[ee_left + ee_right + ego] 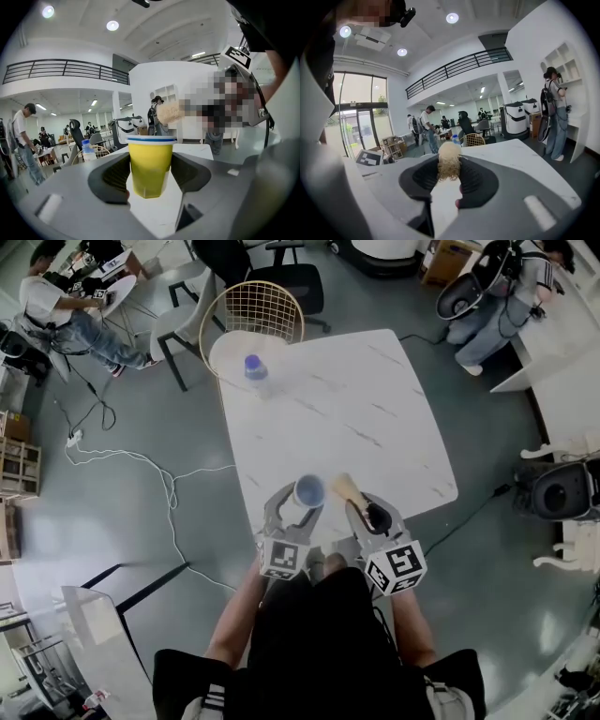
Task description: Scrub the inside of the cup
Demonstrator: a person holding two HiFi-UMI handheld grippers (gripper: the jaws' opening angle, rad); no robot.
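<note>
Head view, left side first: the left gripper (pixel 150 171) has its jaws clamped on the upright yellow plastic cup with a blue-striped white rim (pixel 308 490). It holds the cup mouth up over the near edge of the white marble-look table (pixel 375 418). Just to the right, the right gripper (pixel 450 176) pinches a tan fibrous scrubber (pixel 345 487). The scrubber's long axis points forward, its tip beside the cup's rim, not inside. Looks like the scrubber must swing left and tip down into the mouth.

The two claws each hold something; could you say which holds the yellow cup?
The left claw grips the yellow cup; the right claw holds a tan scrubber instead.
</note>
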